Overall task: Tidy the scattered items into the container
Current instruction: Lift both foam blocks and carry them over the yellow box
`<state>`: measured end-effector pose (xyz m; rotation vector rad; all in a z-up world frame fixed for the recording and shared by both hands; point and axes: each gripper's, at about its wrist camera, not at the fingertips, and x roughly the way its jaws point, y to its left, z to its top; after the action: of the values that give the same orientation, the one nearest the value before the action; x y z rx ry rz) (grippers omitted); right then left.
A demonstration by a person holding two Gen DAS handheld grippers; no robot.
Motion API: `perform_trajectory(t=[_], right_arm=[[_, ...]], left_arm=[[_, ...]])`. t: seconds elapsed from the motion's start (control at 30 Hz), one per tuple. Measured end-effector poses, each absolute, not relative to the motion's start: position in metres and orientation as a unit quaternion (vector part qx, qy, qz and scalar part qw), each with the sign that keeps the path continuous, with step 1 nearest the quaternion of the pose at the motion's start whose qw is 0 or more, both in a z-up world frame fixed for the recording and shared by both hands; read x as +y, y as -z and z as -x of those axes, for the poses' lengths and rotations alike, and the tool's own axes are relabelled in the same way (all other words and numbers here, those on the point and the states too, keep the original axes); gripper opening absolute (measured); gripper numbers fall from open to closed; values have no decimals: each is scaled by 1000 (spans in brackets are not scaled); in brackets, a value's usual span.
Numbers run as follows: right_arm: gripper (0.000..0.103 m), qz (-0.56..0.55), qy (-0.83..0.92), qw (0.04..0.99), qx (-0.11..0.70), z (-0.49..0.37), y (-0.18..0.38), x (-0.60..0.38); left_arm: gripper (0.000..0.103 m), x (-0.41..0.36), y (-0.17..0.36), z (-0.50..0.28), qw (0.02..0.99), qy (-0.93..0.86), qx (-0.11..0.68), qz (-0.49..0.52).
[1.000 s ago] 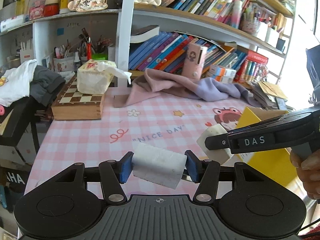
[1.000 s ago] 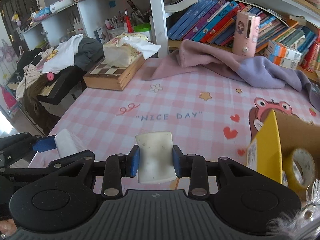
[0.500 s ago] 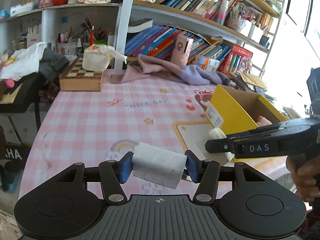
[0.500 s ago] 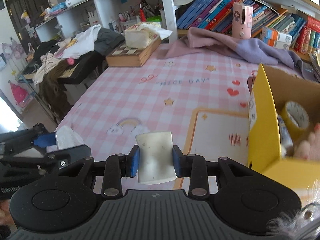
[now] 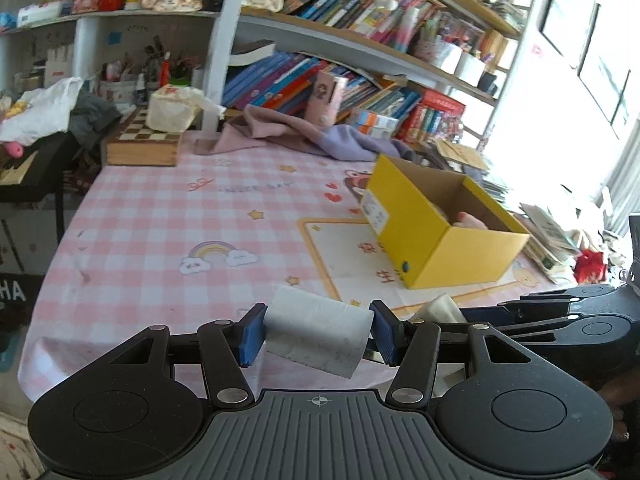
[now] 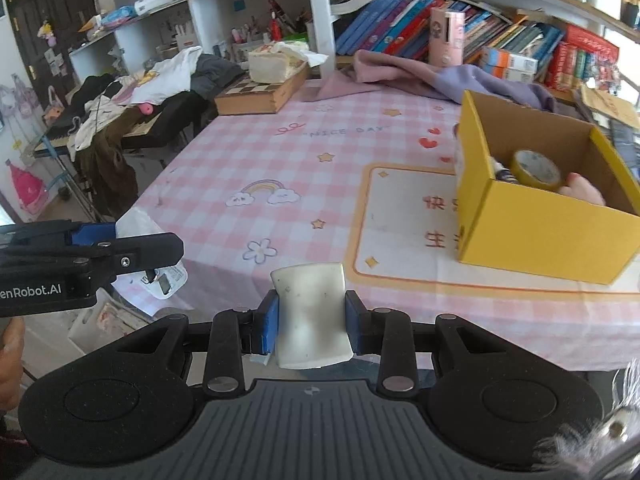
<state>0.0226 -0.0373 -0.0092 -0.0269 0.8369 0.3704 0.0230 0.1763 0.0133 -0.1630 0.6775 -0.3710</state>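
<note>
Both grippers carry a white block each, held off the near edge of the pink checked tablecloth (image 5: 168, 216), short of the yellow box (image 6: 532, 220).

The yellow box sits open on the cloth's right side (a roll of yellow tape (image 6: 536, 170) and something pink lie inside). Left of the box and nearer the camera, the left gripper (image 5: 316, 334) is clenched on a white foam block (image 5: 316, 336), its blue pads pressing both ends. The right gripper (image 6: 310, 322) pinches a smaller cream block (image 6: 310, 312) upright, in front of the box's near left corner.
</note>
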Motion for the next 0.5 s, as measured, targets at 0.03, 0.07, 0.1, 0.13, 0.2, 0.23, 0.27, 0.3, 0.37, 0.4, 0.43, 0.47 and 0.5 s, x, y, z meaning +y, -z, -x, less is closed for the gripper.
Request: perform_trajectory(t=[0.03, 0.07, 0.1, 0.13, 0.2, 0.23, 0.27, 0.3, 0.37, 0.4, 0.43, 0.47, 0.5], right_arm=[[31, 13, -173, 898, 404, -19, 9, -40], [31, 13, -167, 899, 405, -15, 9, -43], [31, 12, -161, 899, 407, -11, 9, -45], [31, 11, -156, 899, 409, -8, 10, -49], [31, 3, -141, 900, 414, -1, 11, -57], [31, -1, -133, 900, 415, 2, 11, -61], [31, -6, -125, 901, 416, 6, 10, -66], [31, -10, -115, 901, 417, 8, 10, -70], [31, -17, -100, 902, 420, 14, 10, -78], [31, -20, -93, 902, 421, 17, 11, -81], [31, -21, -87, 903, 421, 19, 11, -84], [31, -22, -83, 903, 421, 22, 11, -87], [31, -22, -78, 904, 420, 25, 11, -90]], left_arm=[[54, 174, -13, -21, 922, 185, 330, 81], [54, 171, -13, -19, 921, 189, 331, 85], [54, 169, -11, -17, 918, 194, 334, 90], [54, 167, -9, -16, 914, 199, 339, 95], [54, 163, -6, -16, 908, 209, 350, 100], [54, 160, -4, -16, 905, 215, 354, 101], [54, 158, -3, -17, 902, 220, 356, 102], [54, 155, -3, -16, 901, 226, 357, 101], [54, 148, -2, -16, 897, 242, 357, 96], [54, 144, -2, -15, 895, 250, 357, 93], [54, 140, -2, -15, 894, 257, 357, 90], [54, 136, -2, -16, 892, 264, 357, 87], [54, 132, -1, -17, 890, 271, 358, 84]])
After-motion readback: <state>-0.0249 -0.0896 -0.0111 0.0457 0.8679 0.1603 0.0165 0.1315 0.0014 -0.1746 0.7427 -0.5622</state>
